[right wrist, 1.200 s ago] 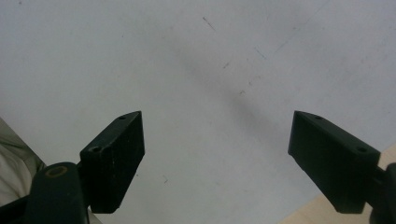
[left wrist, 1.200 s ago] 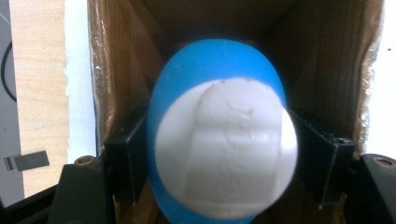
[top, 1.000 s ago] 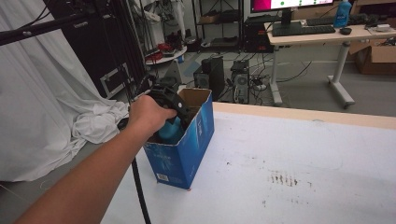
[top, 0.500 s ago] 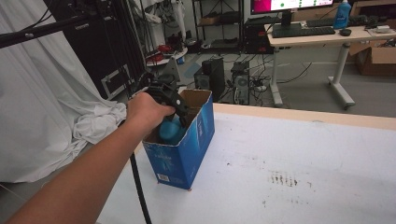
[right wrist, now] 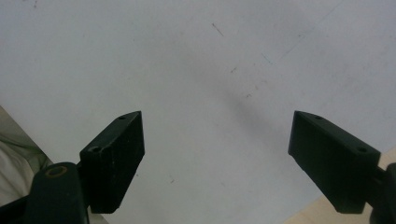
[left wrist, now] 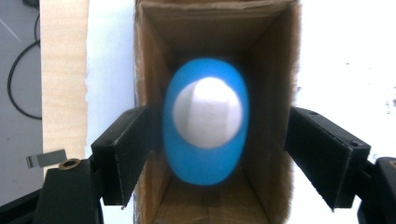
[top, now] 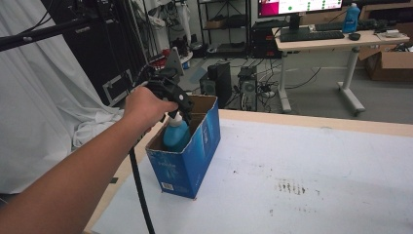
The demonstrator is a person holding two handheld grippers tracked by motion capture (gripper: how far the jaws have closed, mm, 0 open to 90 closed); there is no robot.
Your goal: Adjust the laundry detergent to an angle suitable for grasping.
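Blue bottle point(left wrist: 204, 123) stands inside narrow blue box point(top: 187, 163); little side clearance to cardboard walls, opening above free. White surface point(top: 311, 175) right of box bare, wide passage. Left tool point(top: 176, 108) directly above bottle.

The work table point(top: 302, 161) has a white top, scuffed with dark marks, and a pale wooden edge. A white cloth point(top: 39, 107) hangs at the left, beside a black case point(top: 104, 53). Far across the grey floor point(top: 311, 97) stands a desk point(top: 331, 41) on white legs, carrying a monitor point(top: 299, 6), a keyboard point(top: 311, 35) and a blue bottle point(top: 351, 17). Computer towers point(top: 234, 85) and cables sit left of the desk. A cardboard carton point(top: 392, 63) lies at far right, and metal shelving point(top: 224, 24) stands at the rear.
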